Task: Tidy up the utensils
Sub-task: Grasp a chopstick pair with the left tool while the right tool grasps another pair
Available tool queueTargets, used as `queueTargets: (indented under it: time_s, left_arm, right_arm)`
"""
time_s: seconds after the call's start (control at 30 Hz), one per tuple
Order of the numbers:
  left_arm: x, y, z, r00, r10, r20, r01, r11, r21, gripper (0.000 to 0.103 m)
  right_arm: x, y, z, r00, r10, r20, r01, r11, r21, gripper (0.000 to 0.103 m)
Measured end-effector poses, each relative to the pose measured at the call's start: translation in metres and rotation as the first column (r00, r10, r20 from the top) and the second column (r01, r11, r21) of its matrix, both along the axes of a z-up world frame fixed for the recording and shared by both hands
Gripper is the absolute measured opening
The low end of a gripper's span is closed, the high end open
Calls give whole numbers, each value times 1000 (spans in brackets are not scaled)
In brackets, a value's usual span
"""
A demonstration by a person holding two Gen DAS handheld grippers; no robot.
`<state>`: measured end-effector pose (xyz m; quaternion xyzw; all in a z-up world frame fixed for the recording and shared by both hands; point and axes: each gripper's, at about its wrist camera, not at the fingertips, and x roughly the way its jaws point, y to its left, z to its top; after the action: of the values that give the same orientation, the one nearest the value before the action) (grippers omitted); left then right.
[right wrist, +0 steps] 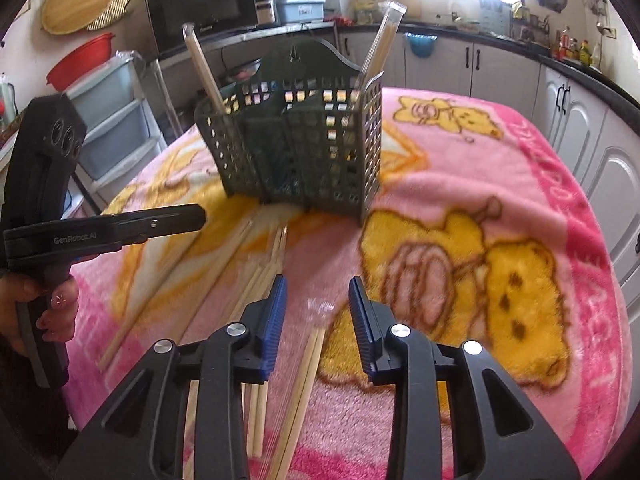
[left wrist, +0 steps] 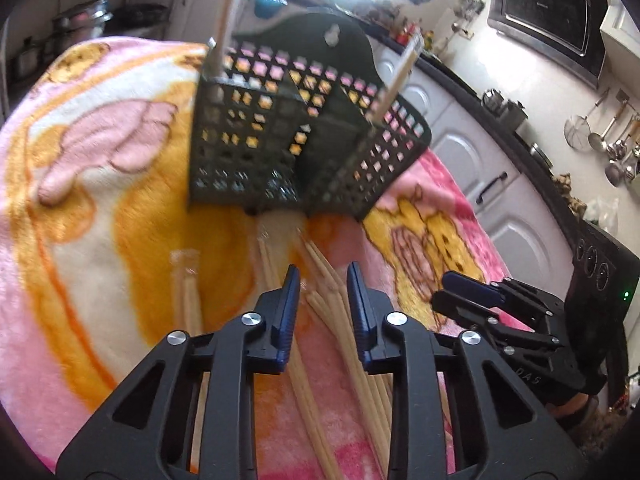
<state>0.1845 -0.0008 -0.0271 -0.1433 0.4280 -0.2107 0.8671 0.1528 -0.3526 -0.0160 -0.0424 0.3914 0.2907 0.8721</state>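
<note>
A black perforated utensil basket [left wrist: 296, 140] [right wrist: 300, 148] stands on the blanket. Two clear-sleeved chopstick pairs lean in it, one at each end [right wrist: 204, 76] [right wrist: 384, 36]. In front of it, loose wooden chopsticks [left wrist: 320, 300] [right wrist: 260, 264] lie in a fan. My left gripper [left wrist: 323, 270] hangs low over them, jaws narrowly apart, several sticks in the gap and no pad visibly pressing. My right gripper [right wrist: 317, 292] is open over a sleeved pair [right wrist: 310, 356] lying between its fingers. Each gripper shows from the side in the other's view [left wrist: 460, 288] [right wrist: 196, 216].
The pink and orange cartoon blanket [right wrist: 500, 168] covers the whole table. Another sleeved pair [left wrist: 188, 292] lies to the left. A hand [right wrist: 24, 304] grips the left tool's handle. Kitchen cabinets [left wrist: 472, 168], a microwave [right wrist: 204, 12] and plastic drawers [right wrist: 112, 120] ring the table.
</note>
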Motion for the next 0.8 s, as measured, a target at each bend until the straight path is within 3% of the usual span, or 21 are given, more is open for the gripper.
queueTargets:
  time_s: [0.37,0.8]
  left_arm:
    - [9,-18,-21,991,-79,-108,79,997,-9,15]
    - [29,-23,-35,985,-72,-156,74,997,10,15]
  right_arm:
    - [-1,7,-19,998,24,-57,-26,999,-30,28]
    - [19,9,-36,992,8,-126,-14,999,-43,28]
